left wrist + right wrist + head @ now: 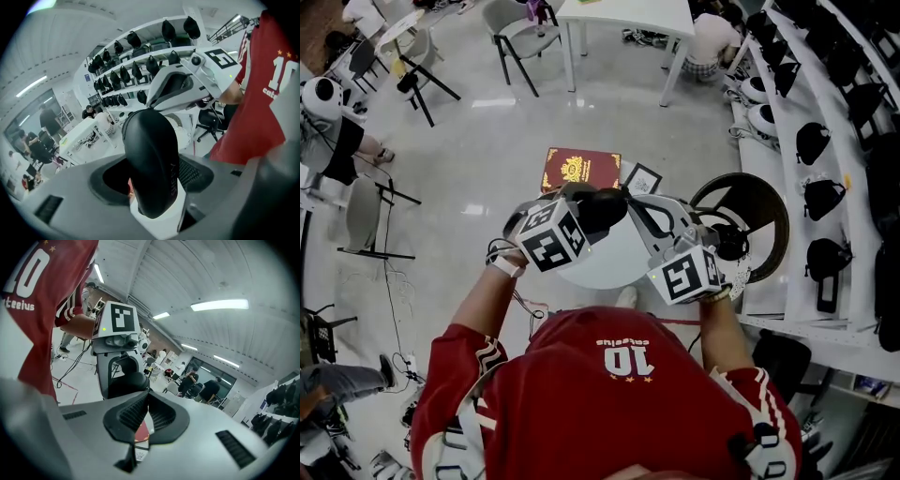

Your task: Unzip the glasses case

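The left gripper (154, 177) has its jaws clamped on the black glasses case (602, 210), held above the white desk (614, 261). The right gripper (146, 405) has closed, empty jaws. Tugging the zip could twist the smooth shell loose.

We wear red jersey (609, 394), white "10" on back, white-striped sleeves (764, 412), white band (506, 266) at left wrist. Left claw (154, 178) & right claw (143, 416): grey shells, black ribbed pads (131, 411), b/w marker cubes (551, 236).
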{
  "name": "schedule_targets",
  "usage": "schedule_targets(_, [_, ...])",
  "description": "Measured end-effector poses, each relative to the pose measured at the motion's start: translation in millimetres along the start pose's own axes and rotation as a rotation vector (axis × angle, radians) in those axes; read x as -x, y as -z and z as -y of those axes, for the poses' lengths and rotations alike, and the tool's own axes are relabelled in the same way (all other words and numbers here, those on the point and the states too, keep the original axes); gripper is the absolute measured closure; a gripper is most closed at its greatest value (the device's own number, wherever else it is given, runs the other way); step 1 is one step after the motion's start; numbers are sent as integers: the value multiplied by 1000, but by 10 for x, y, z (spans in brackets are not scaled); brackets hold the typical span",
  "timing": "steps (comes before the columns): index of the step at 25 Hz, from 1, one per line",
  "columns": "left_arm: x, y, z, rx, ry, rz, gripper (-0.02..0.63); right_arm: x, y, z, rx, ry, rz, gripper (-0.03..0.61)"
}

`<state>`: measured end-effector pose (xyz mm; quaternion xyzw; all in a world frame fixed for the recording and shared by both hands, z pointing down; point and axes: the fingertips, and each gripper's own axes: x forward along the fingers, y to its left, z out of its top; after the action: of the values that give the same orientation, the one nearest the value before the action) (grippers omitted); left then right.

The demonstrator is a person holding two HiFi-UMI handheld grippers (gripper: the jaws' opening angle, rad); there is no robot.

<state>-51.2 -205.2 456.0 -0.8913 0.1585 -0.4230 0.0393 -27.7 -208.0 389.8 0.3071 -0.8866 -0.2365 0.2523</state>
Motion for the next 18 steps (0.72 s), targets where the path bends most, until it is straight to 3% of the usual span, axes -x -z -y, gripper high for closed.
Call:
schedule_targets(8, [-155, 243, 67, -104, 15, -126, 322, -161, 129, -139, -7, -81, -61, 561])
schedule_targets(18, [-396, 511, 260, -98, 119, -167, 324, -301, 369, -381, -52, -172, -88, 560])
